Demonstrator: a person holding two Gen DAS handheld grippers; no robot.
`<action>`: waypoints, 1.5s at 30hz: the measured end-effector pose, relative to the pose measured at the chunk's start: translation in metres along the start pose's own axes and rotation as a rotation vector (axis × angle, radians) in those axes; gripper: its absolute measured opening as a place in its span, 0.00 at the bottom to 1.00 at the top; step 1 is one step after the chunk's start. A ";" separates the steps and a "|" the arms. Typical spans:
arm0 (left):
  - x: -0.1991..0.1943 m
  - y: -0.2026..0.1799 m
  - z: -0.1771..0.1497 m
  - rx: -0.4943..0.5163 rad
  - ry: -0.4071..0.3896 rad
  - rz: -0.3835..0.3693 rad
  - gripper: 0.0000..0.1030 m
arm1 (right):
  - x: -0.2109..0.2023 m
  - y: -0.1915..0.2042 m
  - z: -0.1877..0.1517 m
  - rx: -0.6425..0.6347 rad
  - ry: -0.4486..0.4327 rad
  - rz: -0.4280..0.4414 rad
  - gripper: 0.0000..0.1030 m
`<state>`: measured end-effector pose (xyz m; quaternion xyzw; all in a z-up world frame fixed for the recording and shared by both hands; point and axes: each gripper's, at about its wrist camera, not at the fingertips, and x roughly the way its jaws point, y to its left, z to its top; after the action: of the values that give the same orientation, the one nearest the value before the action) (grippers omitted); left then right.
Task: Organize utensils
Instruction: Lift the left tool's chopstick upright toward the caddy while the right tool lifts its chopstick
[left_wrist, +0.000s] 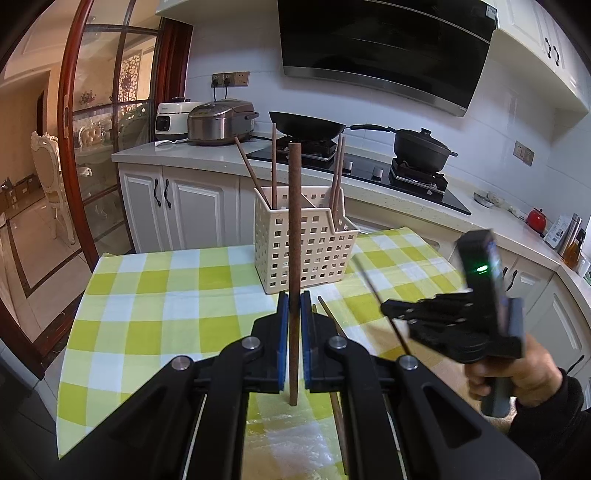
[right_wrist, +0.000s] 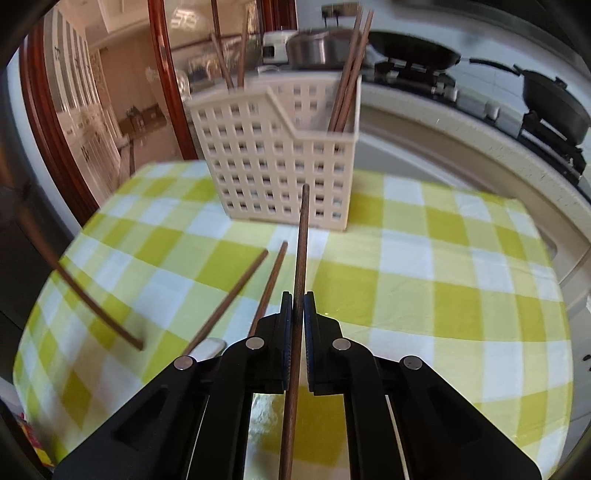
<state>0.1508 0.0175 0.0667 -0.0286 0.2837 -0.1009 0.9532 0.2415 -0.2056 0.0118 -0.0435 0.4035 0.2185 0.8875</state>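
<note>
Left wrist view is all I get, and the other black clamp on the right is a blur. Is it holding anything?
Observer: Yes. Its own camera shows the right gripper shut on a brown chopstick that points toward the basket.
Operator: Are any sticks left on the table?
Observer: Two loose chopsticks lie on the checked cloth, just left of that gripper.
Operator: Are they touching?
Observer: They are apart where visible. Their near ends are hidden behind the gripper.

Even daylight is seen in both views. Heavy fisheye bending and dark vignetting are found at the edges. Motion blur is shown across the right-wrist view, strongest at upper left.
</note>
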 end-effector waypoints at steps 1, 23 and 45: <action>0.000 0.000 0.000 0.001 0.000 -0.001 0.06 | -0.010 -0.001 0.002 0.002 -0.019 0.002 0.07; -0.001 0.000 0.001 0.000 -0.001 -0.020 0.06 | 0.036 -0.033 -0.003 -0.018 0.150 -0.096 0.25; 0.000 0.001 -0.001 -0.011 0.002 -0.022 0.06 | 0.053 -0.072 0.006 0.016 0.176 -0.041 0.07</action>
<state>0.1499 0.0186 0.0658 -0.0371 0.2849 -0.1099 0.9515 0.3067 -0.2499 -0.0296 -0.0637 0.4807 0.1924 0.8531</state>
